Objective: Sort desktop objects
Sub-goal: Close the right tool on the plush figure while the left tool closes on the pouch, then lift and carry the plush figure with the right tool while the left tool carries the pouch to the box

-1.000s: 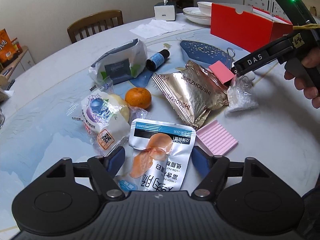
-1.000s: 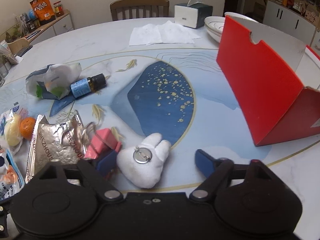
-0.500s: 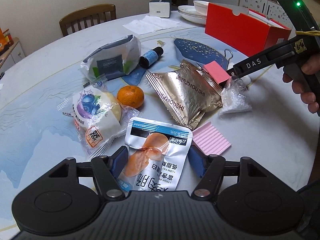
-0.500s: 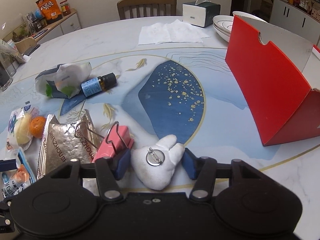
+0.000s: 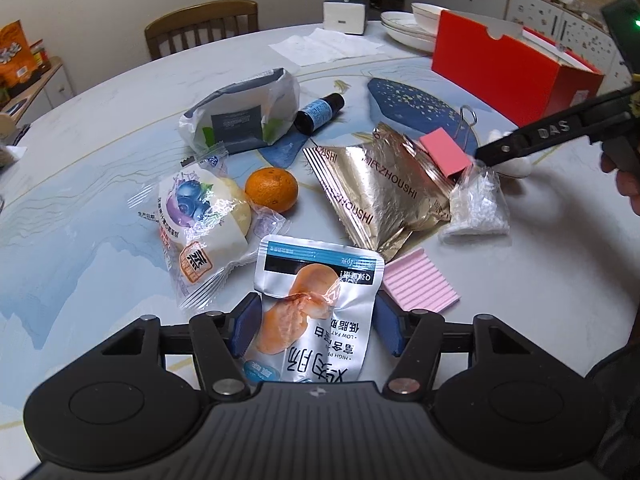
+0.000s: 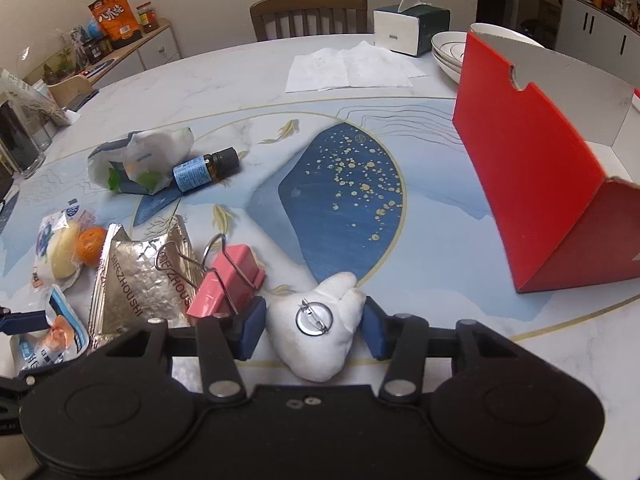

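Right gripper (image 6: 314, 326) lower centre, fingers pressed onto white plush (image 6: 320, 334) w/ pin badge; plush base hidden behind gripper body. Left gripper (image 5: 316, 324) spread either side of silver snack pouch (image 5: 316, 312), contact unclear, pouch bottom cut off

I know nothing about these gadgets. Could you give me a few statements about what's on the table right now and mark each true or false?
1. The right gripper has its jaws around a white plush badge. True.
2. The orange lies inside the red box. False: it sits on the table beside a wrapped bun.
3. The small bottle lies on its side. True.
4. The left gripper straddles a pink notepad. False: a snack pouch is between its jaws.
5. The pink binder clip rests on a foil bag. True.
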